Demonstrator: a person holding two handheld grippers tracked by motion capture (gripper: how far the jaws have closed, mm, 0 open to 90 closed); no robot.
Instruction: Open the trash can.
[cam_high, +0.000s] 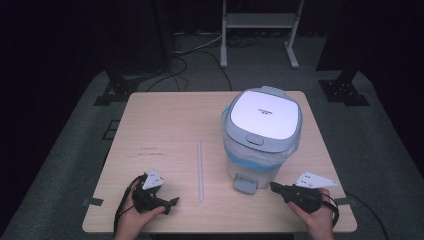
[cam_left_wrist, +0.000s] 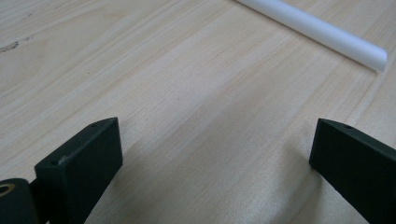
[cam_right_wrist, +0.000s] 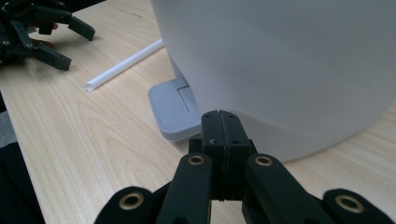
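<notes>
Wooden table (cam_high: 165, 125), white pedal bin (cam_high: 260, 137), lid writing unreadable; right hand-held gripper (cam_right_wrist: 219, 122) closed, left hand-held gripper (cam_left_wrist: 212, 154) wide.

- The pedal bin (cam_high: 261, 135) stands on the table (cam_high: 165, 115), toward its right edge.
- The tube (cam_high: 200, 170) lies left of the bin, running from mid-table toward the near edge.
- The pedal (cam_high: 245, 183) faces the near edge.

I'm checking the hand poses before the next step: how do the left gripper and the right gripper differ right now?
The left gripper has its jaws spread wide with only bare table between them; the right gripper has its jaws pressed together, holding nothing. The left gripper sits near the white tube, while the right gripper points at the bin's grey pedal. Both are black, hand-held, and low over the wooden table.
</notes>
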